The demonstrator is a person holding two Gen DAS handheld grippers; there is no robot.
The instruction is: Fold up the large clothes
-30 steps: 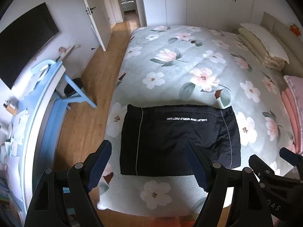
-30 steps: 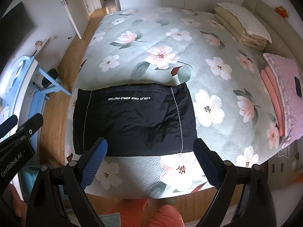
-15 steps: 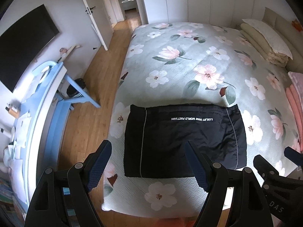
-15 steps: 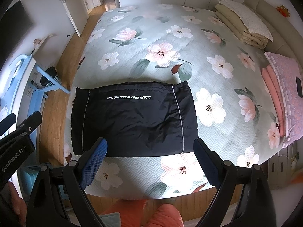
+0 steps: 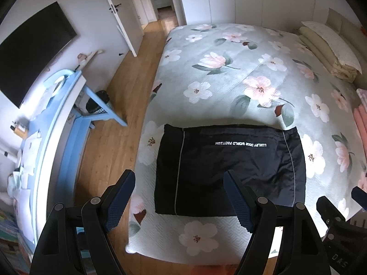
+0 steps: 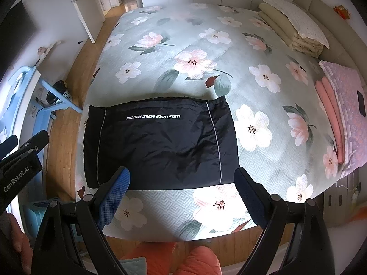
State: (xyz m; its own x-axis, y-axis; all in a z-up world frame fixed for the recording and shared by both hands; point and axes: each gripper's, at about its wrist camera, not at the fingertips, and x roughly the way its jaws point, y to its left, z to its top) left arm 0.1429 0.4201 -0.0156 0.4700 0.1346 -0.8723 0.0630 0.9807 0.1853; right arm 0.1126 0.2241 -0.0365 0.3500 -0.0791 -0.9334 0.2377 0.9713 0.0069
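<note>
A black garment (image 5: 229, 169) with white lettering and thin white piping lies folded into a flat rectangle near the foot of the floral bed (image 5: 229, 68). It also shows in the right wrist view (image 6: 160, 142). My left gripper (image 5: 179, 197) is open and empty, held above the bed's near edge over the garment's front left part. My right gripper (image 6: 181, 190) is open and empty, above the garment's front edge. Each gripper shows at the edge of the other's view, the right one (image 5: 339, 229) and the left one (image 6: 20, 158).
Folded beige bedding (image 6: 291, 27) and pink blankets (image 6: 339, 114) lie along the bed's right side. A blue desk (image 5: 52, 137) and a black bin (image 5: 98, 105) stand on the wooden floor at the left. A TV (image 5: 27, 50) hangs on the left wall.
Both grippers have drawn back and shifted a little, so the bed and garment sit further right and lower in the left view. The garment has not moved. Both stay open.
</note>
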